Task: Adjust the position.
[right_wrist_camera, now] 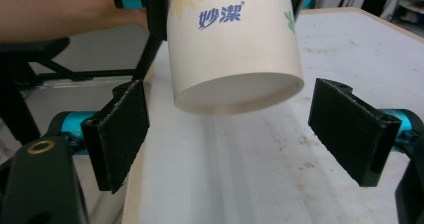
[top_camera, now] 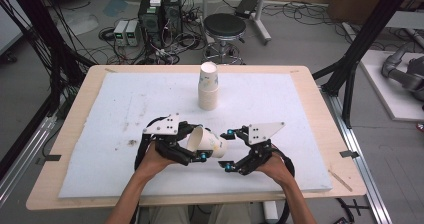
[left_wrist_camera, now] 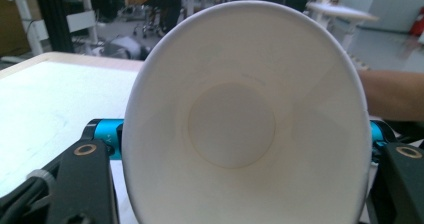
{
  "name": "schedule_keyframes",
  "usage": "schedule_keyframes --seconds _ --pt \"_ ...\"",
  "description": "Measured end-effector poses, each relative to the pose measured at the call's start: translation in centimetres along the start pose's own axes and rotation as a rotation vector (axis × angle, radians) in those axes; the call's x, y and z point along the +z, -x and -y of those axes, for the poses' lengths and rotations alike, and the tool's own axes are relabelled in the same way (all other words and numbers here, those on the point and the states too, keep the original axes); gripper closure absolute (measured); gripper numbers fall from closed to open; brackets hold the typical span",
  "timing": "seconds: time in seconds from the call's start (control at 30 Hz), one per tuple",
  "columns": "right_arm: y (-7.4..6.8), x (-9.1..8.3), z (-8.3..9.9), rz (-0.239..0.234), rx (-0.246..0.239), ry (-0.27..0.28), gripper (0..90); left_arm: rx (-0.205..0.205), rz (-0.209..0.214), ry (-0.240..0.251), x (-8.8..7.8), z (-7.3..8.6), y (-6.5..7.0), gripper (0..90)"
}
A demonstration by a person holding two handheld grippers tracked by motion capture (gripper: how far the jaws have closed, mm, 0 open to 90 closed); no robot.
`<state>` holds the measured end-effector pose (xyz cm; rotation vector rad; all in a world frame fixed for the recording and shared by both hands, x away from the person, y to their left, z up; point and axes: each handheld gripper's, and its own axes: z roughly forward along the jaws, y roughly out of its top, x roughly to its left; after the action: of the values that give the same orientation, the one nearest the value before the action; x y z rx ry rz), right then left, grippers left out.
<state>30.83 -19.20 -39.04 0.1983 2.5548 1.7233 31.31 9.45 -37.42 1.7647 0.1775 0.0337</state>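
1. Forearms enter from the near table edge, each hand holding a claw above the white mat (top_camera: 100, 149).
2. Left claw (top_camera: 200, 145) is clamped on a paper cup (top_camera: 206, 142), held sideways, its open mouth (left_wrist_camera: 245, 109) facing back into that claw.
3. Right claw (top_camera: 229, 150) stands wide open, empty; the cup's base (right_wrist_camera: 240, 91) lies just ahead of it, between its pads (right_wrist_camera: 122, 134) without touching.
4. Beyond both claws, a cup stack (top_camera: 208, 86) stands upright on the table (top_camera: 310, 84).
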Motion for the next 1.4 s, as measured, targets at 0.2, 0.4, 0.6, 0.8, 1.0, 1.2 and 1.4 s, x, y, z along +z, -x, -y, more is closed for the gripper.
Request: schedule_keyframes --seconds 0.2,0.4,0.6,0.8,1.0,1.2,1.4 --pt "0.0 -0.6 0.8 0.120 0.038 -0.039 17.1 0.012 -0.065 -0.120 -0.9 -0.9 -0.8 31.0" --pt "0.1 -1.8 2.3 0.249 0.086 -0.045 17.1 0.026 -0.119 -0.240 -1.9 -1.9 -2.2 31.0" --pt "0.3 -2.7 3.8 0.324 0.138 -0.057 17.1 0.036 -0.159 -0.351 -2.4 -2.5 -3.7 31.1" --pt "0.5 -3.5 4.9 0.389 0.164 -0.062 17.1 0.048 -0.187 -0.454 -2.9 -3.0 -4.8 31.0" --pt "0.9 -3.9 5.9 0.436 0.198 -0.069 17.1 0.041 -0.196 -0.529 -3.3 -3.1 -6.0 31.0" --pt "1.1 -4.5 6.7 0.488 0.219 -0.069 17.1 0.044 -0.213 -0.603 -3.6 -3.1 -7.1 31.0" --pt "1.2 -4.8 7.7 0.556 0.251 -0.085 17.1 0.023 -0.221 -0.636 -3.8 -3.1 -7.8 31.0"
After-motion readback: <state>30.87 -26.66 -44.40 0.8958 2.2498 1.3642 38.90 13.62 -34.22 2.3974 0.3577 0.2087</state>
